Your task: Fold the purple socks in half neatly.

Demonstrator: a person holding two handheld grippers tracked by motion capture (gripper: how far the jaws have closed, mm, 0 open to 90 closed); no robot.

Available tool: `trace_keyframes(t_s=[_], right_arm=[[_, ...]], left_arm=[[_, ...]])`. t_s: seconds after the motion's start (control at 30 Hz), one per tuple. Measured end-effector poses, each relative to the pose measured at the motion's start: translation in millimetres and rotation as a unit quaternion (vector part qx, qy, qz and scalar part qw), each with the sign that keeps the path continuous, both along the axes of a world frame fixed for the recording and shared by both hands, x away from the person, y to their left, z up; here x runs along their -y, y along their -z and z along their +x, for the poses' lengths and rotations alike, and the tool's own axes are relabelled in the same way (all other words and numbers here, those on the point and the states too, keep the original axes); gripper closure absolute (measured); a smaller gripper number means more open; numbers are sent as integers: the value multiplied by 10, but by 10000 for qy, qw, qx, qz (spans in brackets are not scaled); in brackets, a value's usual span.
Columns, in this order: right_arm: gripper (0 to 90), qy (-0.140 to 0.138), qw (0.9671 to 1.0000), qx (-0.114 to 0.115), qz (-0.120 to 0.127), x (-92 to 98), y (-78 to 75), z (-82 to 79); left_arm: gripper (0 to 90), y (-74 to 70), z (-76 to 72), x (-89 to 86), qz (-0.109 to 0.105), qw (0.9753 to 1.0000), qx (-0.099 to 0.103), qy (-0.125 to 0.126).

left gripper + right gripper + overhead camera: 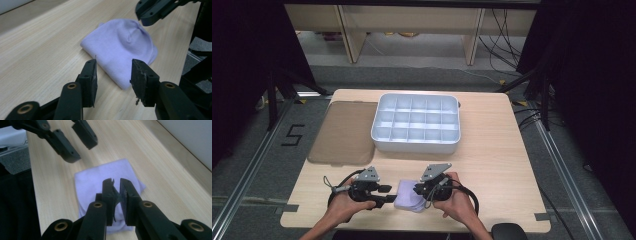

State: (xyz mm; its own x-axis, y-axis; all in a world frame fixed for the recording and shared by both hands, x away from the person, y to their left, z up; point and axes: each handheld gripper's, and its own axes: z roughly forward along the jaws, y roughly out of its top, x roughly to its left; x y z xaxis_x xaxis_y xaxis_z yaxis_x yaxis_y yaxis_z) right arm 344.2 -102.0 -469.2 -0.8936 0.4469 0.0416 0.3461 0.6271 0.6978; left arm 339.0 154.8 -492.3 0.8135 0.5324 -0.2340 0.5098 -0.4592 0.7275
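Note:
A folded lilac cloth [406, 201] lies flat near the table's front edge, between the two hand-held grippers. My left gripper [388, 195] points at it from the left with its jaws open. In the left gripper view the cloth's [120, 47] near corner lies just ahead of the left gripper [113, 67]. My right gripper [417, 190] is over the cloth's right side. In its own view the right gripper [117, 185] has its jaws nearly together above the cloth [95, 177], with no fabric visibly caught between them. The left gripper [83, 151] shows beyond.
A white tray [416, 145] divided into several empty compartments stands at the middle back of the wooden table. A brown translucent lid [344, 132] lies flat to its left. Bare wood [502, 170] stretches to the right of the cloth.

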Motion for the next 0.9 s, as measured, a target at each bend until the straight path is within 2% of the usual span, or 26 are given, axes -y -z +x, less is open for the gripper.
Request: trace_keyframes(t_s=[0.03,0.07,0.1,0.13,0.23,0.3,0.33,0.4,0.47,0.57,0.63,0.73,0.83,0.9], right_arm=[[828,-50,10000,3,-57,-4,-12,-4],[827,-60,10000,14,-1,-19,-1,-9],[826,-120,9998,-86,-101,-22,2,-9],[826,-145,9998,-124,-102,-37,45,-6],[826,-205,9983,-316,-435,-40,155,12],[827,-131,9977,-401,-539,-56,219,8],[829,-79,9974,-436,-571,-68,241,5],[831,-158,9972,-370,-627,-78,248,6],[831,-66,9969,-432,-650,-84,246,-7],[831,-32,9972,-431,-610,-90,261,-10],[831,-24,9968,-412,-684,-85,252,-7],[831,-41,9972,-442,-594,-92,265,-12],[831,-134,9972,-429,-590,-91,264,-5],[831,-37,9971,-392,-651,-88,262,-8]], left_arm=[[550,8,1,2,-26,10000,-41,-48],[543,17,9,-2,18,9999,-76,-99],[534,25,19,-2,5,9999,-61,-88],[529,33,22,-2,14,9999,-92,-131],[522,53,39,2,92,9998,-129,-136],[510,65,45,13,65,9997,-197,-140],[504,71,46,20,77,9996,-219,-178],[493,85,52,42,53,9994,-298,-184],[484,111,71,55,96,9991,-376,-166],[484,148,93,98,68,9985,-524,-162],[496,161,100,133,80,9983,-566,-117],[532,178,104,185,97,9980,-626,-24],[608,182,100,219,147,9987,-486,-34],[677,201,89,237,95,9989,-456,29]])
